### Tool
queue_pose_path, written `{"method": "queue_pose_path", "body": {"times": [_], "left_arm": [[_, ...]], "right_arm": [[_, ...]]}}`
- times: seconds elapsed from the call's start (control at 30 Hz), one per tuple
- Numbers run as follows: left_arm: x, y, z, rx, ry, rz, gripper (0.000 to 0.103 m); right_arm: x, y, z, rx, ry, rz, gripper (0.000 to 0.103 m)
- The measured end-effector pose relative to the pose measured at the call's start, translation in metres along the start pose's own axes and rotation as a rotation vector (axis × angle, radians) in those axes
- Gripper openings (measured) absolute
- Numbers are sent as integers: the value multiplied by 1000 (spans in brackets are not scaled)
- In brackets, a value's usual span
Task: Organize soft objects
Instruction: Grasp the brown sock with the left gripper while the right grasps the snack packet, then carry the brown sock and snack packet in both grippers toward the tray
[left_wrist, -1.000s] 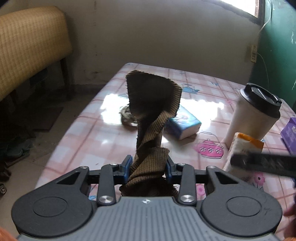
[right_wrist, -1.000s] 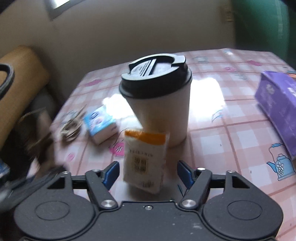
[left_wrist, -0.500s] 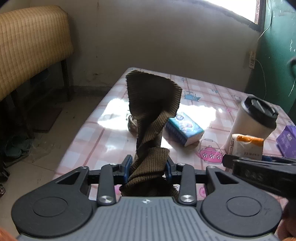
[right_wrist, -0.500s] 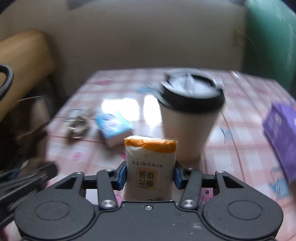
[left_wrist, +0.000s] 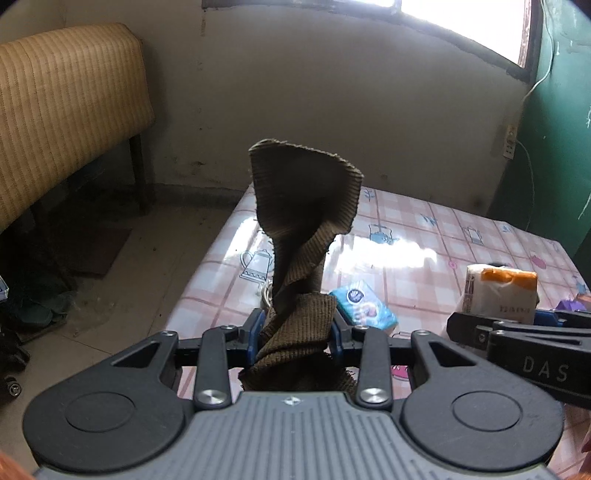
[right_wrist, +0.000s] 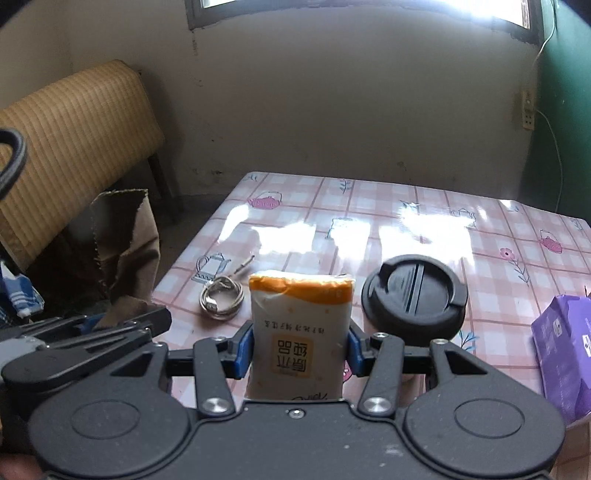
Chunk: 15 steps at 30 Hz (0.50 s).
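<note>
Left wrist view: the left tongs (left_wrist: 295, 330) are pinching, nearly closed, on a brown ribbed cloth (left_wrist: 304, 221), which is standing up twisted from between the blue pads toward 12 o'clock, clear of the worktop (left_wrist: 443, 240). A blue tissue pack (left_wrist: 364, 304) is lying on the checked worktop cover just beyond the tongs at 1 o'clock. At 3 o'clock the right tongs (left_wrist: 495, 317) are entering from the edge, carrying a white tissue pack with an orange top (left_wrist: 498, 291).

Right wrist view: the right tongs (right_wrist: 299, 350) are gripping the white tissue pack with an orange top (right_wrist: 299, 325) at about half opening, both blue pads pressing its sides; these jaws have just been closing onto it. The pack is standing upright between the fingers, held above the worktop (right_wrist: 369, 221). A paper cup with a black lid (right_wrist: 413, 295) is sitting on the worktop at 2 o'clock from the pack, a coiled cable (right_wrist: 221, 297) at 10 o'clock, and a purple pack (right_wrist: 565, 347) at 3 o'clock near the edge. The left tongs (right_wrist: 92, 321) and the brown cloth (right_wrist: 125, 243) are appearing at 9 o'clock.
</note>
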<state>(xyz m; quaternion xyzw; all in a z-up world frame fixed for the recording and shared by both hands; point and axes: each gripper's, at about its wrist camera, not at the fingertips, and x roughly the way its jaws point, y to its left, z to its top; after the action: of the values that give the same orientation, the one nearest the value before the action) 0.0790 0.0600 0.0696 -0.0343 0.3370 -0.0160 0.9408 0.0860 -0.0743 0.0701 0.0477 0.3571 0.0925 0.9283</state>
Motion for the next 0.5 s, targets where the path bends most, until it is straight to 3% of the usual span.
{"method": "queue_pose_path", "body": {"times": [0.5], "left_arm": [[-3, -13, 12, 18, 1, 1, 37]], "right_arm": [[-13, -18, 24, 3, 6, 3, 59]]}}
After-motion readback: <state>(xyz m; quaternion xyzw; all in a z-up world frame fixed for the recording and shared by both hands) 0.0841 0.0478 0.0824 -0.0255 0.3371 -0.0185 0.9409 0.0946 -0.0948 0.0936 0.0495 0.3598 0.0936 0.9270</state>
